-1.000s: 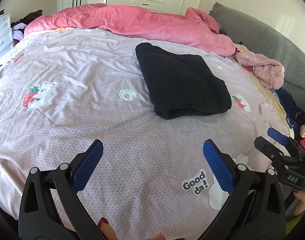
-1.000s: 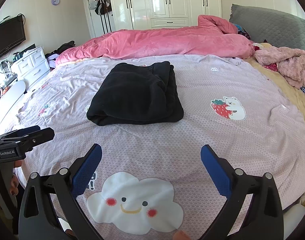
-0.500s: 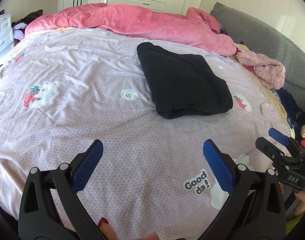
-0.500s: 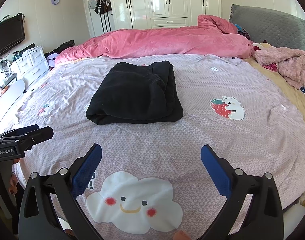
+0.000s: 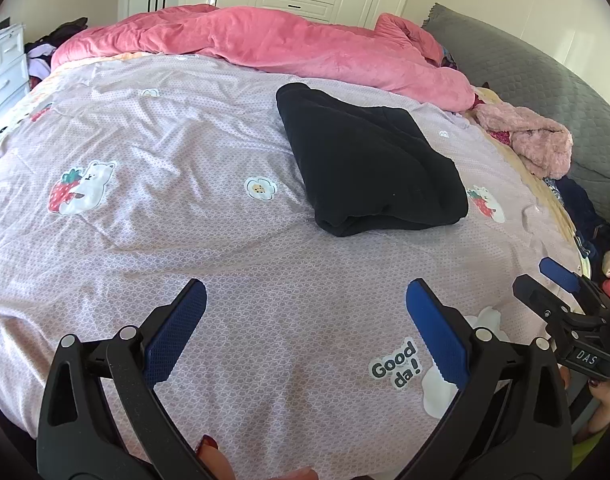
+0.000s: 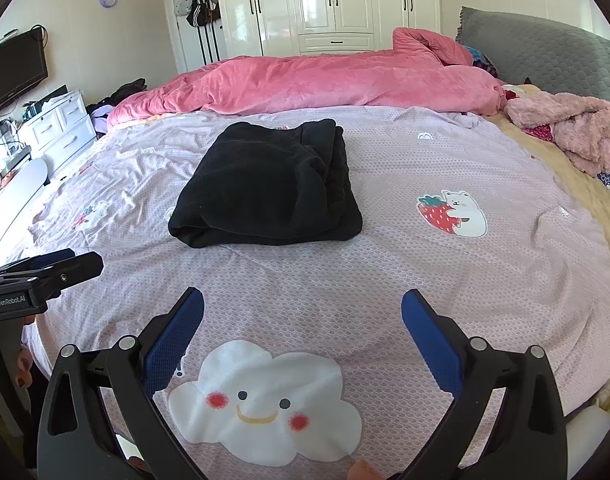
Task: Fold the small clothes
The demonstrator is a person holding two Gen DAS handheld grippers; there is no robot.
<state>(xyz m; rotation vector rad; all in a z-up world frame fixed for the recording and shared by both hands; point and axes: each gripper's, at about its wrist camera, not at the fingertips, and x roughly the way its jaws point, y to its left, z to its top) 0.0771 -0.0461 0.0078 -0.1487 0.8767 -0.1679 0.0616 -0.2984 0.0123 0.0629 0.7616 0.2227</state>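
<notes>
Both hand-held grippers, left [image 5: 305,320] and right [image 6: 303,320], are held spread wide and empty; the folded black fleece garment [image 6: 269,188] is positioned ahead of them on the lilac printed bed cover [image 6: 425,272].

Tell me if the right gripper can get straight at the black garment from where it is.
Probably yes. The right gripper is open and empty, and only bare bedspread lies between it and the folded black garment ahead. Nothing rests on the garment.

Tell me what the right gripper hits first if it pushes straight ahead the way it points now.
Probably the folded black garment, ahead between the open right gripper fingers, unless the gripper points low enough to meet the bedspread first; depth is unclear.
</notes>
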